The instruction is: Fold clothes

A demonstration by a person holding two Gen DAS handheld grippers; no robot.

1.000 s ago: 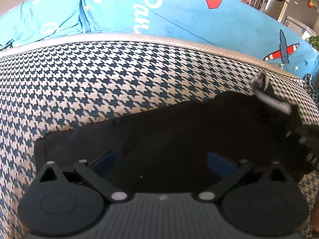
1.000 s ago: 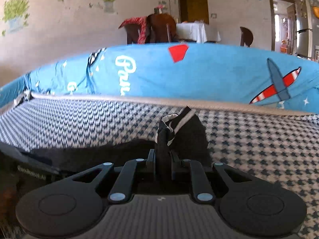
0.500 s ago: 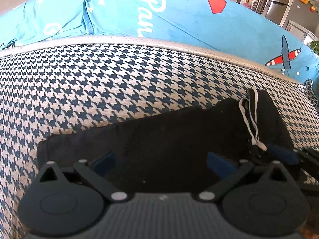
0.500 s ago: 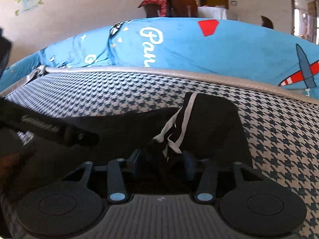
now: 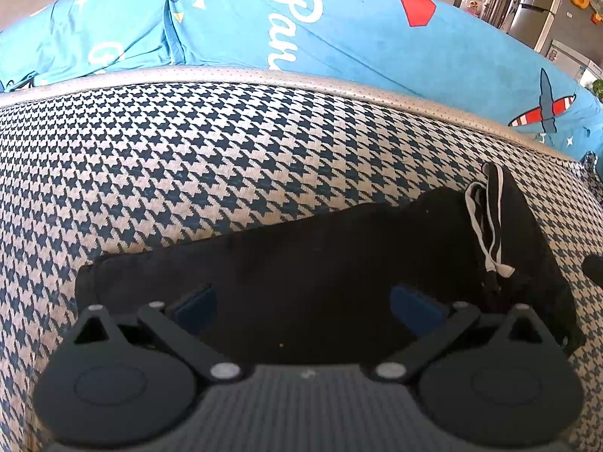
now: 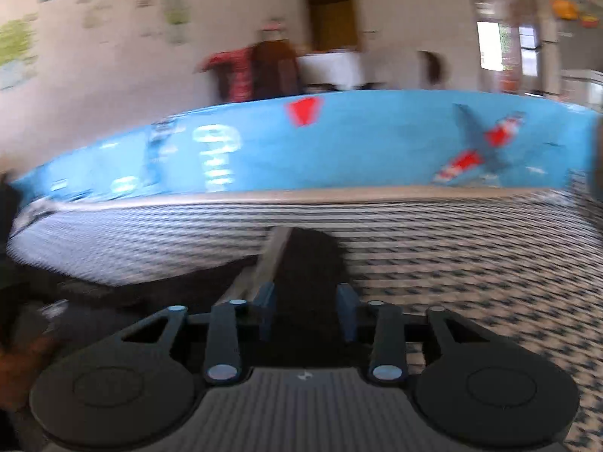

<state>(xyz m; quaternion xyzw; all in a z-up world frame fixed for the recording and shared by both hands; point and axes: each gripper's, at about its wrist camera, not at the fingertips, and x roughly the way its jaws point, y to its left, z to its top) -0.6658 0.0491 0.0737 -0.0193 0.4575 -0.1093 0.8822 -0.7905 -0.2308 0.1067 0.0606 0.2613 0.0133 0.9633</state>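
Observation:
A black garment with a white drawstring lies folded into a long band on the houndstooth cushion. My left gripper hovers just above its near edge, open wide, blue pads apart with nothing between them. In the blurred right wrist view, the garment's right end lies ahead of my right gripper, which stands open over it, its fingers apart and holding nothing. A white stripe runs along the fabric there.
A blue sofa back printed with planes and lettering rises behind the cushion, past a grey piping strip. Beyond it stand a chair, a white-clothed table and a doorway. Bare houndstooth stretches left and right of the garment.
My right gripper let go of the garment's waistband end, laid it down on the band, opened and pulled back to the right. The left gripper stayed open in place.

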